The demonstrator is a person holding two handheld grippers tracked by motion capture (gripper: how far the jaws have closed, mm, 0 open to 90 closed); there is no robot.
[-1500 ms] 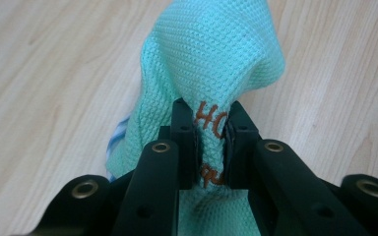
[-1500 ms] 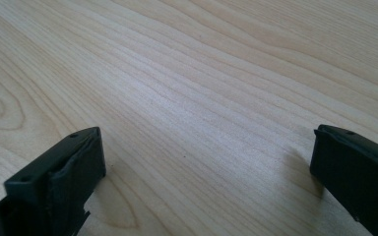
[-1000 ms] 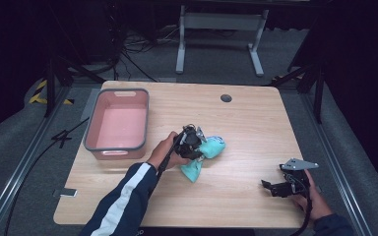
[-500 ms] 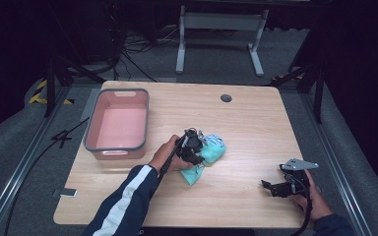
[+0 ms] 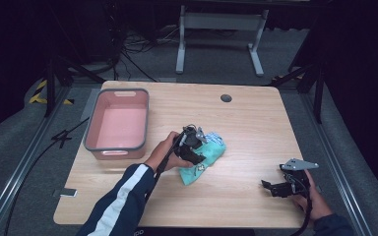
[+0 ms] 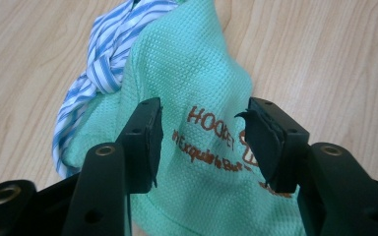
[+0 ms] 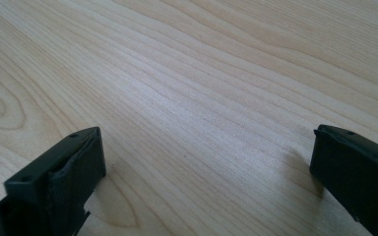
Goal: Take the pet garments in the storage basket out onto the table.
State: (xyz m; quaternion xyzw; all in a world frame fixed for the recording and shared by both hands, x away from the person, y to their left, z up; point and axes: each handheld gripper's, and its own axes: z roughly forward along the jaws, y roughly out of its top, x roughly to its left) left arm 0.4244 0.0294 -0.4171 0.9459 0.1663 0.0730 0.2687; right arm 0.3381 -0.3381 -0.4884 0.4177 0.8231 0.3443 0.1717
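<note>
The left hand-held gripper [image 5: 195, 145] sits near the middle of the table [image 5: 246, 123], over a mint-green cloth [image 5: 202, 164]. Its jaws have just been opening and now stand apart, the pads off the fabric. In the left gripper view the green cloth [image 6: 197, 88] lies on the wood between and beyond the two jaws, with brown printed lettering showing in the gap. A blue-and-white striped cloth [image 6: 106, 64] is bunched against the green one at its ten o'clock edge, touching it. From above, the striped cloth [image 5: 215, 141] peeks out at two o'clock of the left hand-held gripper, and the green cloth trails off toward six o'clock.

The right hand-held gripper [image 5: 275, 188] rests low at the table's five o'clock corner, well apart from the cloths. Its jaws are spread wide, with bare wood between them in the right gripper view [image 7: 206, 157].

A pink tub [image 5: 92, 147] with a grey rim stands at nine o'clock of the left hand-held gripper, near the table's left edge. A small dark round cap [image 5: 226, 98] sits at twelve o'clock on the table.
</note>
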